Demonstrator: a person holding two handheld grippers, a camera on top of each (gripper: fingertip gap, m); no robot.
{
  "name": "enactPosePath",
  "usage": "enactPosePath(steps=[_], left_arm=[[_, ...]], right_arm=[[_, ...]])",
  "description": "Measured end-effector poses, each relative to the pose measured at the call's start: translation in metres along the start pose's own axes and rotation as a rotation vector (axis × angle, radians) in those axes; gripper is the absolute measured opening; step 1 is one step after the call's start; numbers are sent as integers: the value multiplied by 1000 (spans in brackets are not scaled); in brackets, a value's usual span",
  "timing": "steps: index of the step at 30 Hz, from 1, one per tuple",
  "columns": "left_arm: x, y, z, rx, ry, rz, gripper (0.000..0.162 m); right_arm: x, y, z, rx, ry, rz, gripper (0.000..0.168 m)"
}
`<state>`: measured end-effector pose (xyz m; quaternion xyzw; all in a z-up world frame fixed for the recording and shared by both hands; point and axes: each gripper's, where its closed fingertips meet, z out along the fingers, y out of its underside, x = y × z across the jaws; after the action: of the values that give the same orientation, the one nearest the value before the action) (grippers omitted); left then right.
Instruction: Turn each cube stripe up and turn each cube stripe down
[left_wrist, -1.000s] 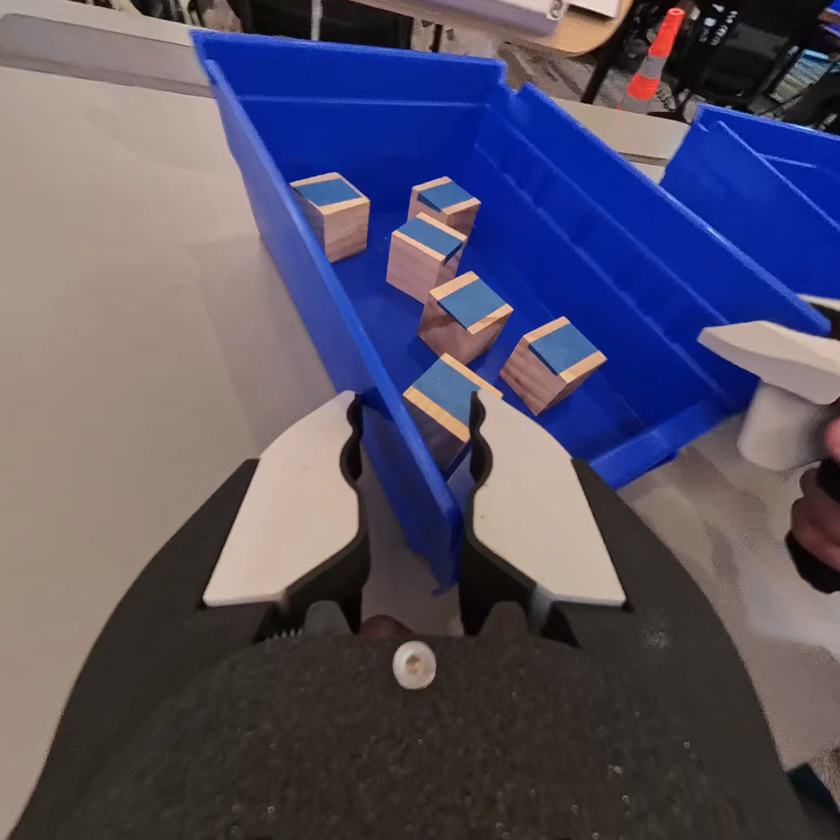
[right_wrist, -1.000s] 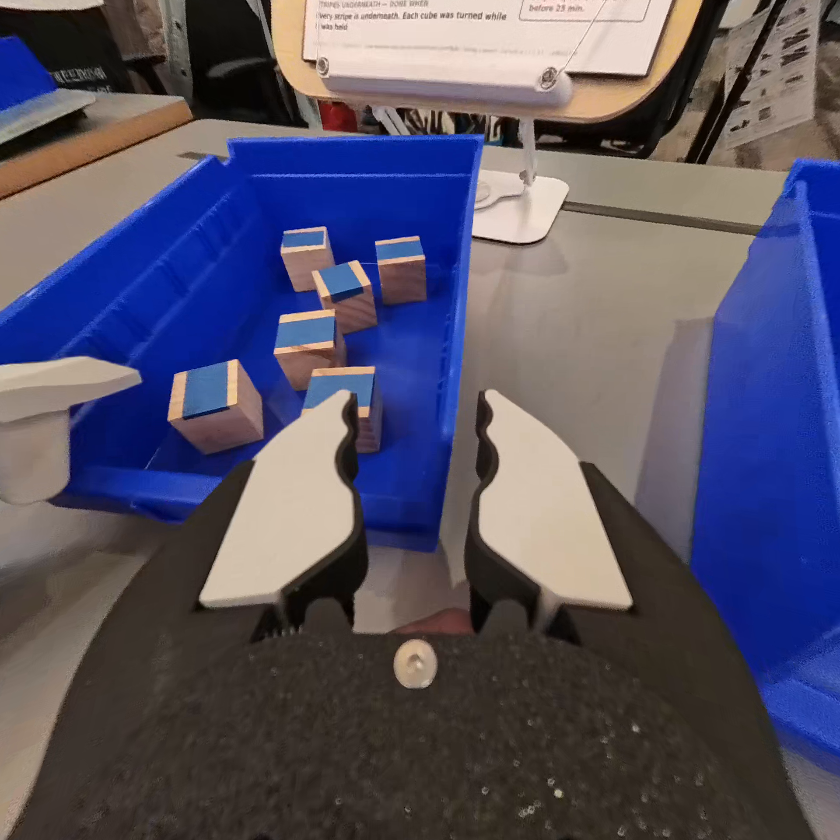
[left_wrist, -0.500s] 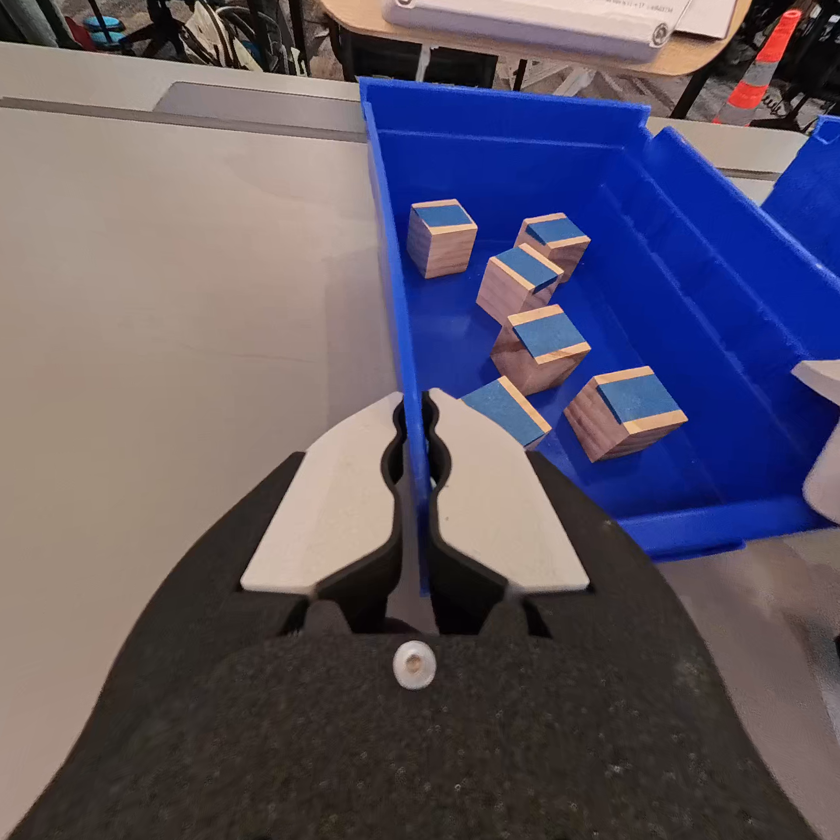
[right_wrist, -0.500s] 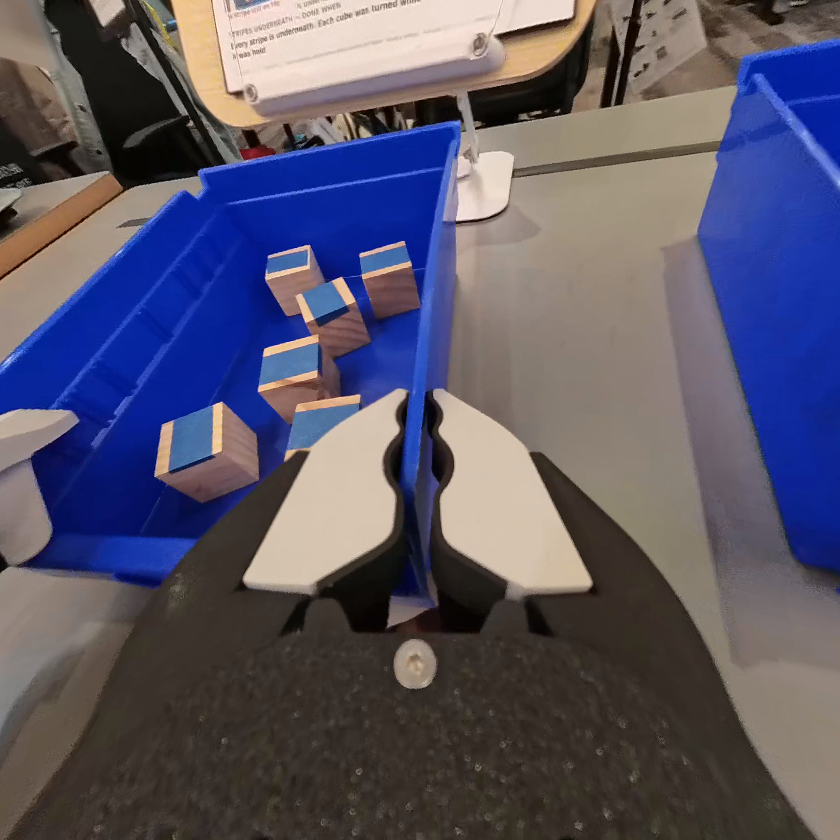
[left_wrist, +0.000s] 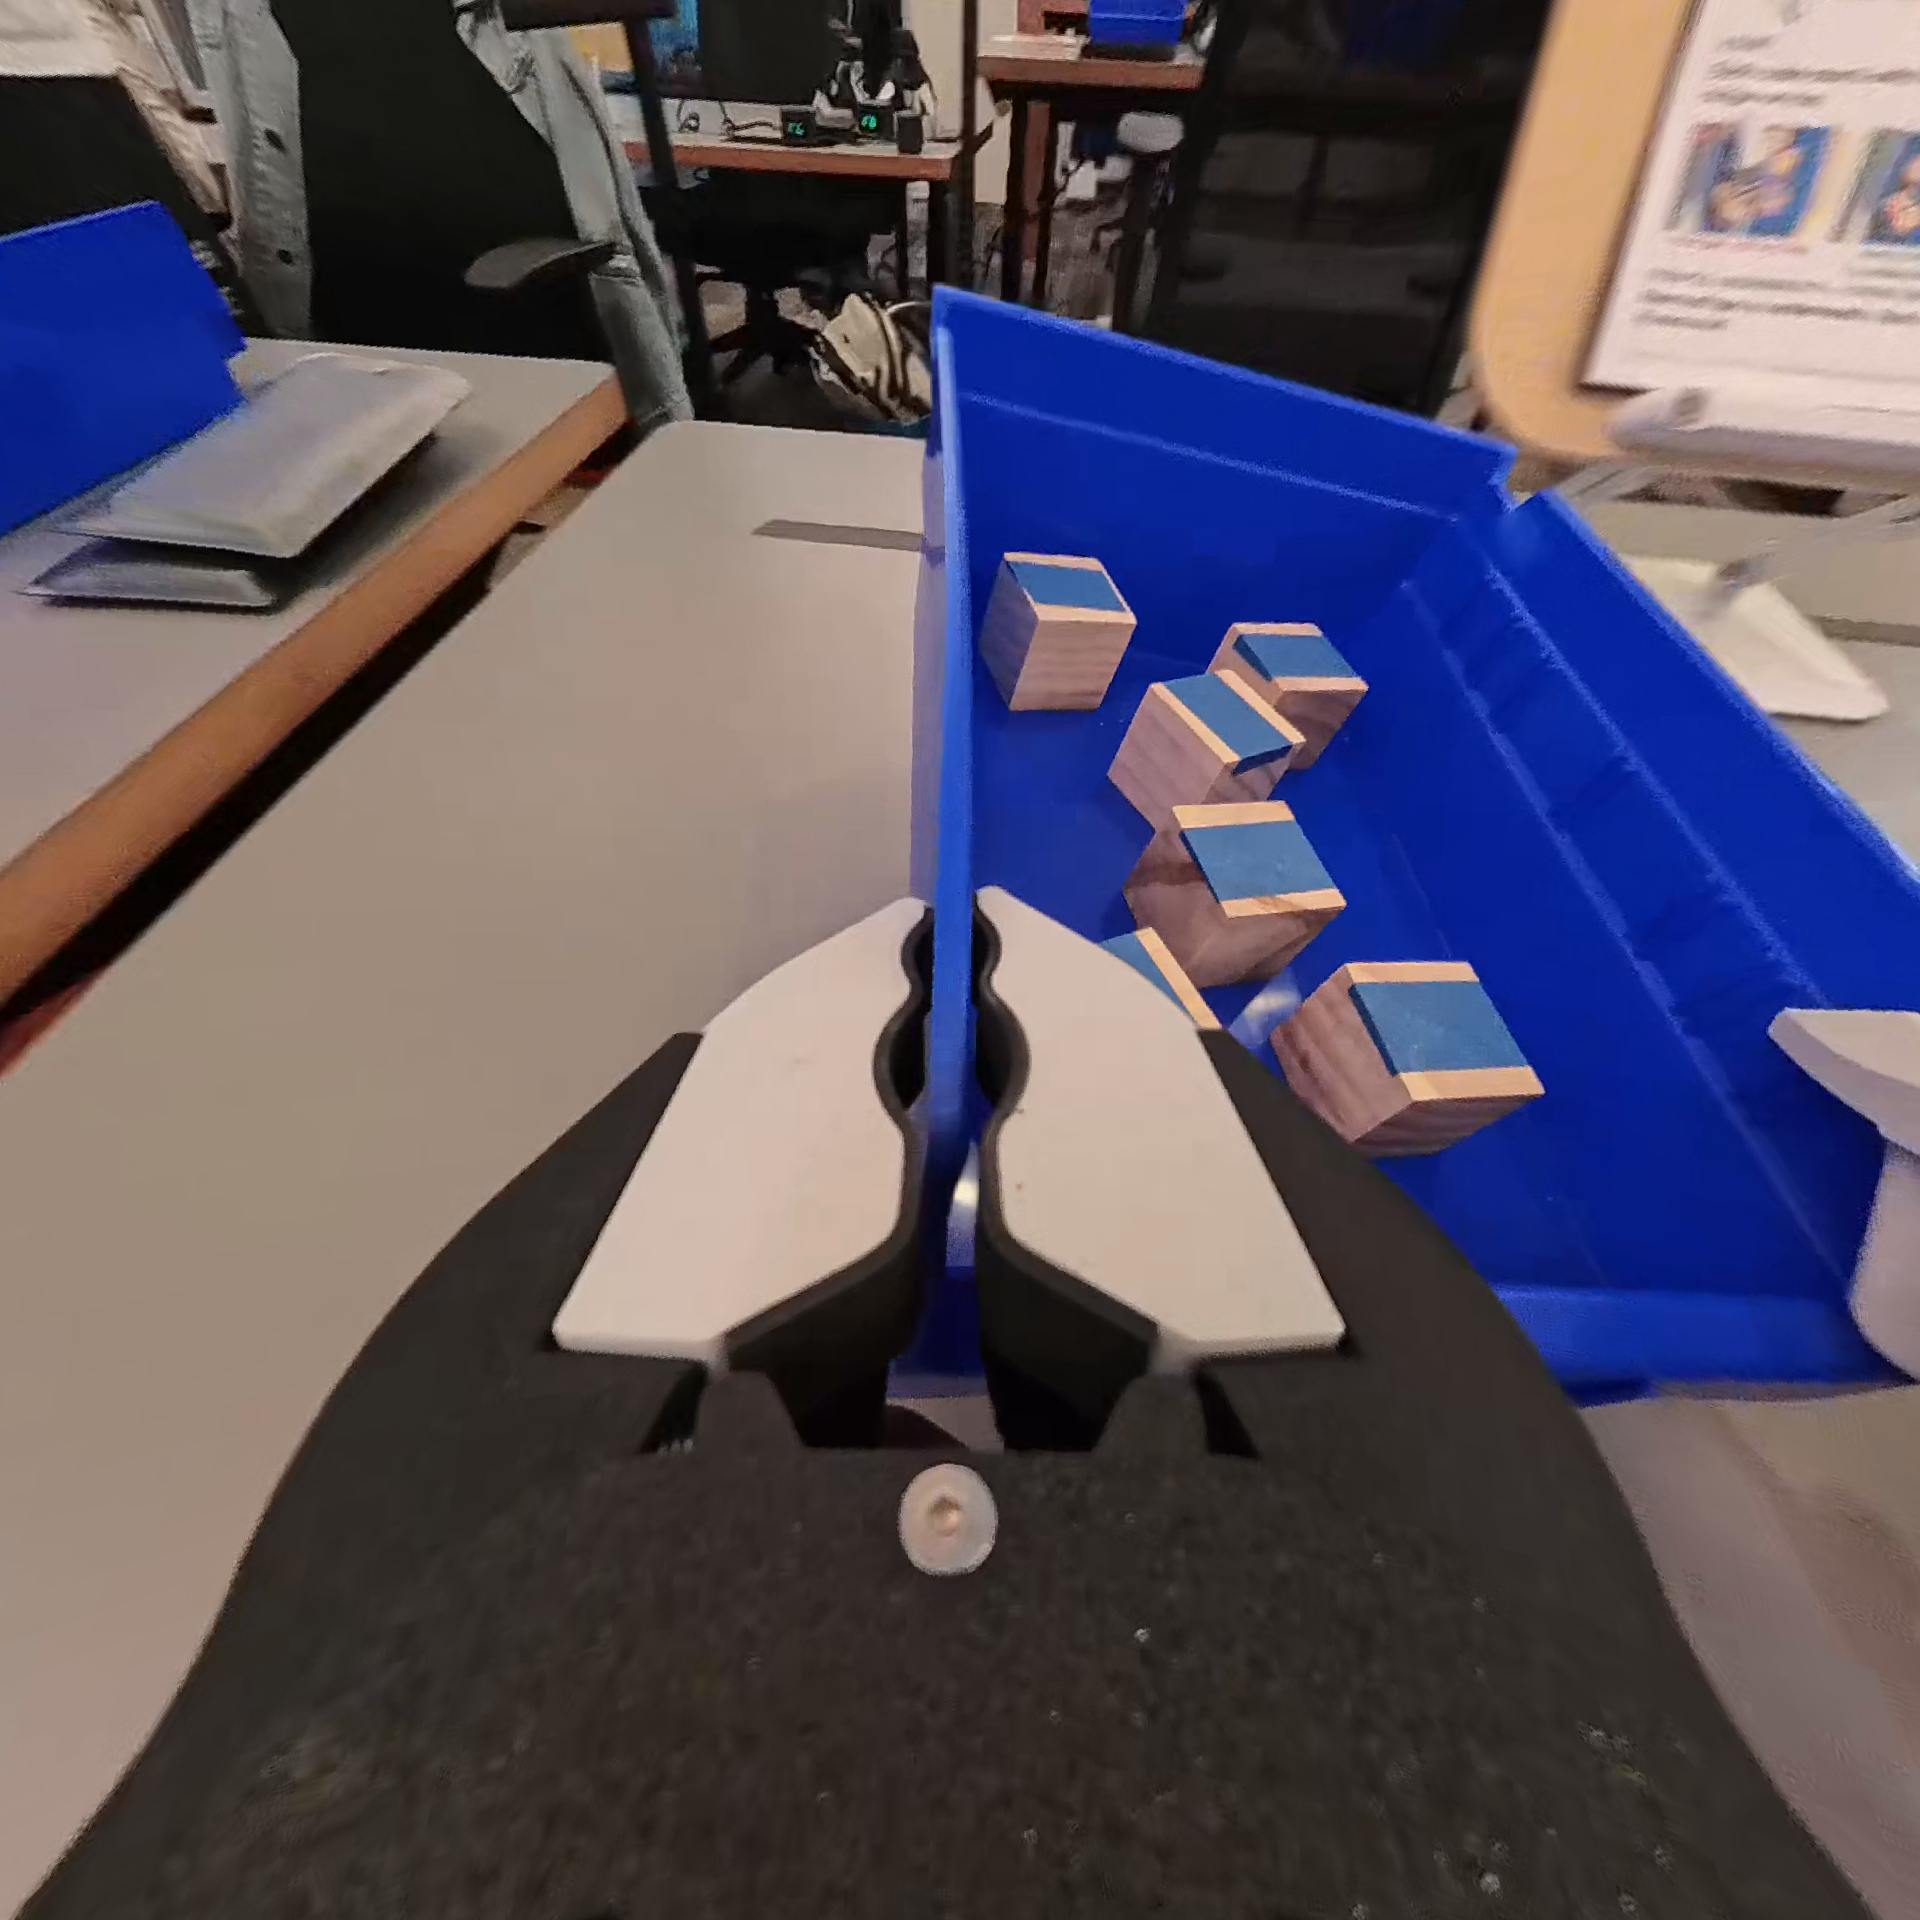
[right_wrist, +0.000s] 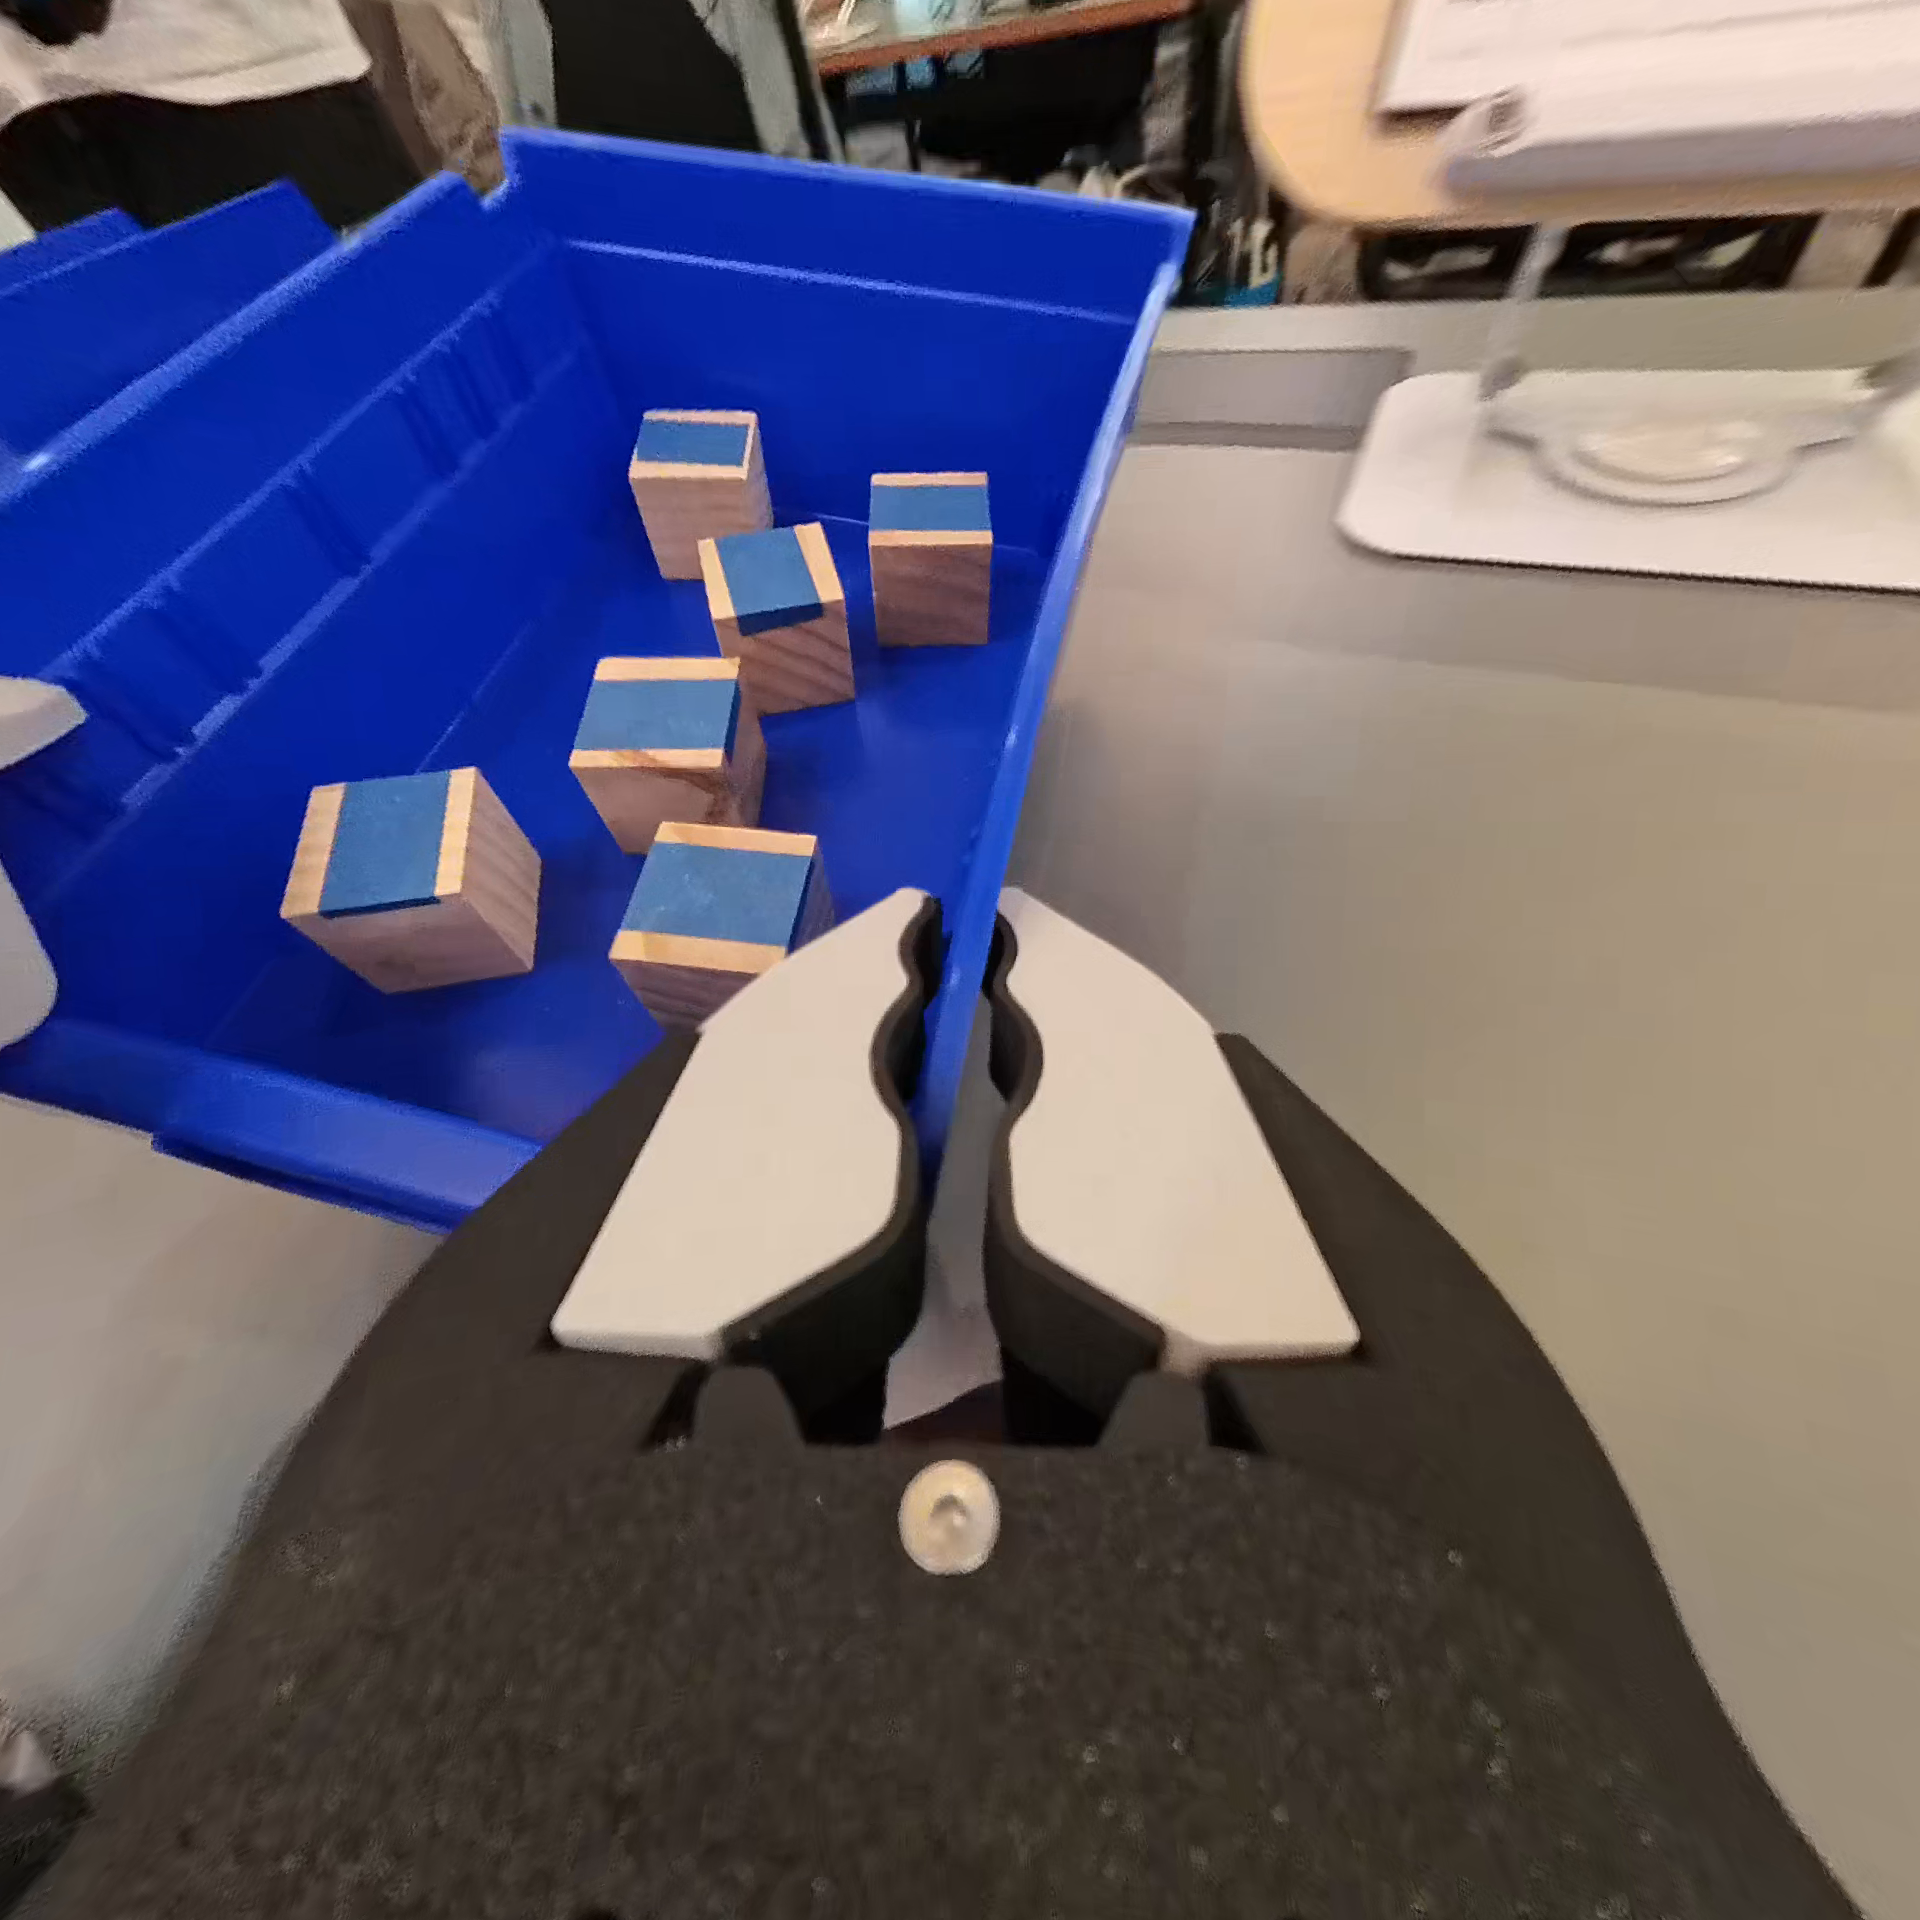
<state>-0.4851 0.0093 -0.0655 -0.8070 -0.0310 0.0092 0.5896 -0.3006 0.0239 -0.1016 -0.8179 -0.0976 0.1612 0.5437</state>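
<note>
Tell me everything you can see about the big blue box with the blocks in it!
The blue bin looks like smooth hard plastic, open on top, with ribbed long walls and a low front lip. It sits on a grey table. Six wooden cubes lie inside, blue stripes up. The left gripper pinches one side wall and the right gripper pinches the other.

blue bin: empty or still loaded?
Loaded. Six wooden cubes sit inside the blue bin, all with the blue stripe up. Left gripper and right gripper each clamp a side wall.

A grey tabletop (right_wrist: 1455, 831) carries a blue bin (right_wrist: 831, 249) and, near it, a white stand base (right_wrist: 1621, 520).
</note>
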Motion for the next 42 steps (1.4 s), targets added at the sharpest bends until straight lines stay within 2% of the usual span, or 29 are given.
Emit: enactPosePath(steps=[3, 5, 11, 15, 16, 17, 18, 19, 20, 23, 25, 27, 29, 30, 32, 34, 36, 39, 41, 42], left_arm=[[-42, 4, 13, -21, -31, 21, 1], [-56, 10, 23, -32, 1, -9, 2], [-63, 34, 48, -76, 111, -84, 2], [-61, 34, 49, -70, 116, -103, 3], [-63, 34, 48, -66, 94, -91, 8], [-67, 35, 46, -70, 71, -86, 31], [-72, 37, 43, -90, 48, -83, 55], [-79, 37, 37, -105, 8, -90, 65], [-89, 35, 30, -104, -39, -102, 70], [-98, 16, 2, -54, -69, -188, 81], [-76, 0, -13, -12, 26, -246, 84], [-33, -8, -24, -31, 155, -261, 87], [33, -3, -35, -131, 332, -242, 82], [76, 2, -47, -206, 469, -228, 78], [149, 17, -72, -351, 685, -157, 79], [188, 31, -78, -445, 708, -67, 77], [207, 34, -72, -428, 657, -40, 55], [231, 30, -68, -319, 692, -41, 25], [236, 36, -62, -282, 703, -42, 10], [238, 40, -61, -267, 715, -40, 9]], right_arm=[[-37, 16, 23, -84, -37, -22, 9], [-51, 18, 28, -61, -50, -30, 11], [-60, 13, 33, -55, -68, -26, 22], [-59, 12, 34, -66, -114, -47, 27], [-60, 12, 33, -76, -147, -68, 29], [-61, 14, 29, -105, -185, -91, 31], [-60, 17, 24, -151, -223, -118, 40], [-54, 21, 16, -211, -239, -142, 56], [-47, 23, 5, -263, -263, -166, 72], [-19, 24, -41, -349, -409, -222, 72], [15, 19, -71, -322, -449, -214, 72], [56, 18, -96, -290, -437, -226, 65], [98, 26, -120, -284, -408, -254, 65], [117, 32, -132, -287, -394, -257, 63], [138, 44, -157, -292, -434, -223, 58], [152, 51, -177, -263, -454, -172, 60], [170, 52, -185, -200, -409, -102, 59], [195, 56, -190, -124, -322, -44, 55], [209, 64, -193, -144, -279, -20, 45], [214, 68, -194, -173, -282, -8, 32]])
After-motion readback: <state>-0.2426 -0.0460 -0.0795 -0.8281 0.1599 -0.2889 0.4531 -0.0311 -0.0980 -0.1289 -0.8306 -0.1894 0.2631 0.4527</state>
